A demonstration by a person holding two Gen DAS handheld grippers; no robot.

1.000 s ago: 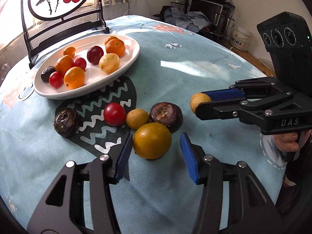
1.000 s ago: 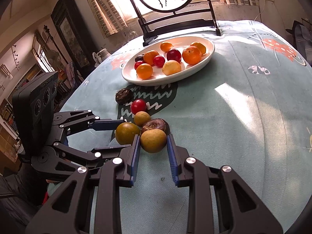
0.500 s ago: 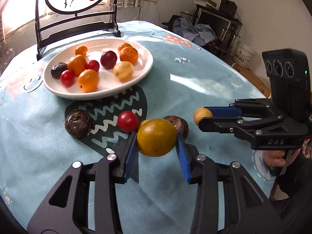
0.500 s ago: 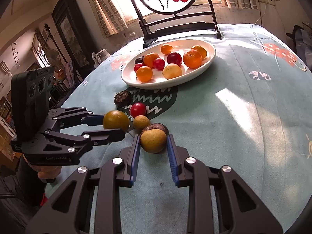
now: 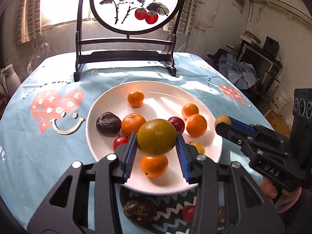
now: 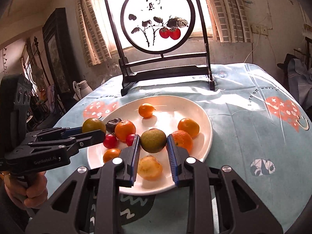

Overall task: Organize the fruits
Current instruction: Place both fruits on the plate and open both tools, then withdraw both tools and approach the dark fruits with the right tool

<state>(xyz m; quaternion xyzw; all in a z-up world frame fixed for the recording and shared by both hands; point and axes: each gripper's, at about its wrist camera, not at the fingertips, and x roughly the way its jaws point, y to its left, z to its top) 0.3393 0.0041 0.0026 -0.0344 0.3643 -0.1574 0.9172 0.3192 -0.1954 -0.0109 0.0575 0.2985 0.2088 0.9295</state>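
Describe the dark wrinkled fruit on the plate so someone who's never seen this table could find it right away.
Start at the round persimmon painting on its black stand, then come forward to the white plate on the blue tablecloth. On the plate's left side in the left wrist view lies the dark wrinkled fruit, beside a mandarin. It is the only brown-black, shrivelled piece among smooth orange, red and yellow fruit.

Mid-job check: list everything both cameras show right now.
plate: one, white, mid-table
oranges: five, orange, on plate
red fruits: three, red, two on plate, one on cloth
dark fruits: at least two, brown, one on plate, one on cloth
yellow fruit: one, yellow, plate's near side
tablecloth: one, light blue, printed
painted screen: one, black-framed, behind plate
left tool: one, black, shut on green-orange fruit above plate
right tool: one, black, shut on yellow-green fruit above plate
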